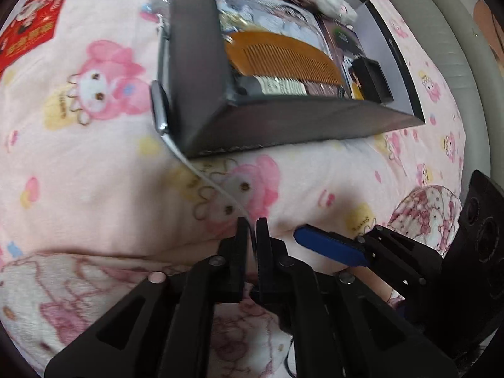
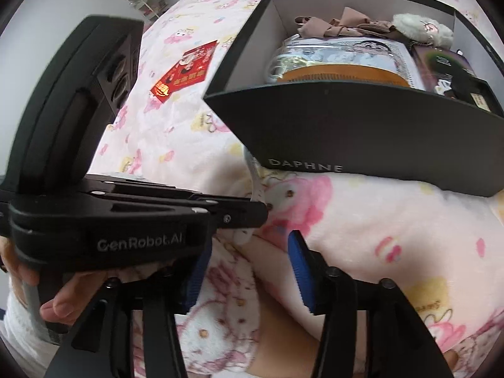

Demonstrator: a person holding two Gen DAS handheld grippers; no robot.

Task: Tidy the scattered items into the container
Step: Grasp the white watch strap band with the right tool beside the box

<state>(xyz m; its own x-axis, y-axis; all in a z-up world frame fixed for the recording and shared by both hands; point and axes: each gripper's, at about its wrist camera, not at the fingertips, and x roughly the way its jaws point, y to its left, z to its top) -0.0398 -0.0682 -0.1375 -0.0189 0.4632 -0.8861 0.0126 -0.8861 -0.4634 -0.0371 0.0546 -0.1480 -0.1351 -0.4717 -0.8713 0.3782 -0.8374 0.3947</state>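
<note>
A smartwatch (image 1: 160, 110) with a white strap (image 1: 208, 179) lies on the pink blanket against the near left corner of the black box (image 1: 195, 72). My left gripper (image 1: 252, 225) is shut on the free end of that strap. In the right wrist view the left gripper (image 2: 264, 210) comes in from the left, and the strap (image 2: 255, 186) runs up to the box (image 2: 362, 132) marked DAPHNE. My right gripper (image 2: 250, 267) stands open just beside it, blue pads (image 2: 302, 271) apart, with only blanket between them. The box holds a wooden comb (image 1: 283, 56), a notebook and other small items.
A red envelope (image 1: 28, 28) lies on the blanket far left of the box, also in the right wrist view as the red envelope (image 2: 186, 69). A person's hand (image 2: 60, 299) holds the left gripper's handle. A grey bed edge (image 1: 453, 47) runs behind the box.
</note>
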